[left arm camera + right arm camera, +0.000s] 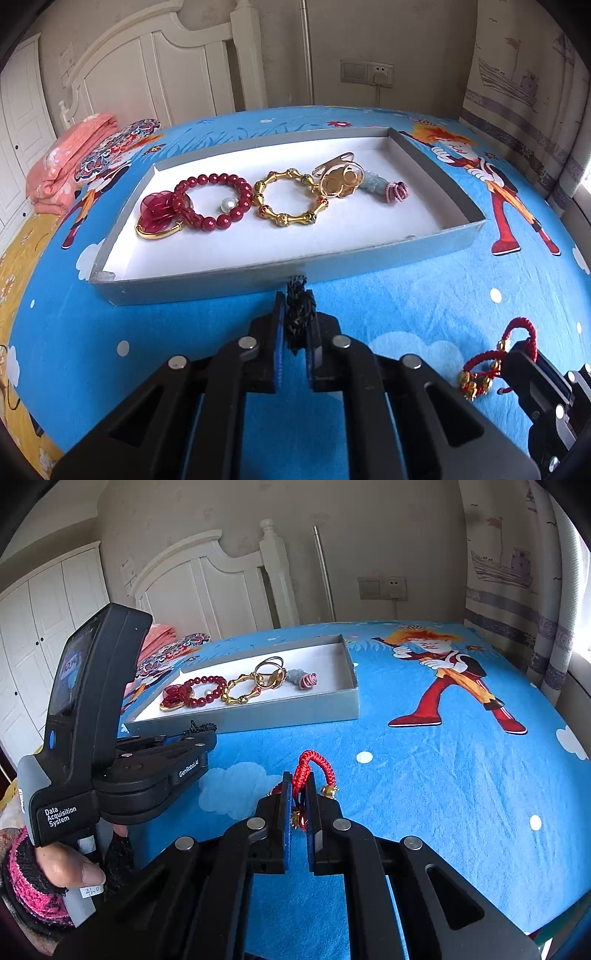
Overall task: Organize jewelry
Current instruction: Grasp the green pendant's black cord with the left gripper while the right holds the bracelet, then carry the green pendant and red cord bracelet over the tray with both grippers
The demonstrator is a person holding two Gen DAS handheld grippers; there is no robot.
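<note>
Left wrist: my left claw [294, 317] pinches a black braided cord [300, 315] just short of the tray [258, 275]; it may snag the wall. Right wrist: my right claw [297, 797] grips a red cord bracelet [314, 766] above the bed [443, 794]; its dangling charms could slip.

Grey shallow box [207, 284], white inside, on the bed. In a row inside: red flower clip [157, 208], red bead bracelet [214, 201], gold link bracelet [290, 197], gold ring piece [338, 179], pale pink-tipped charm [384, 188]. Black cord bracelet [300, 314] pinched just before box wall. Red cord bracelet [314, 766] with gold beads pinched, well apart from box.
</note>
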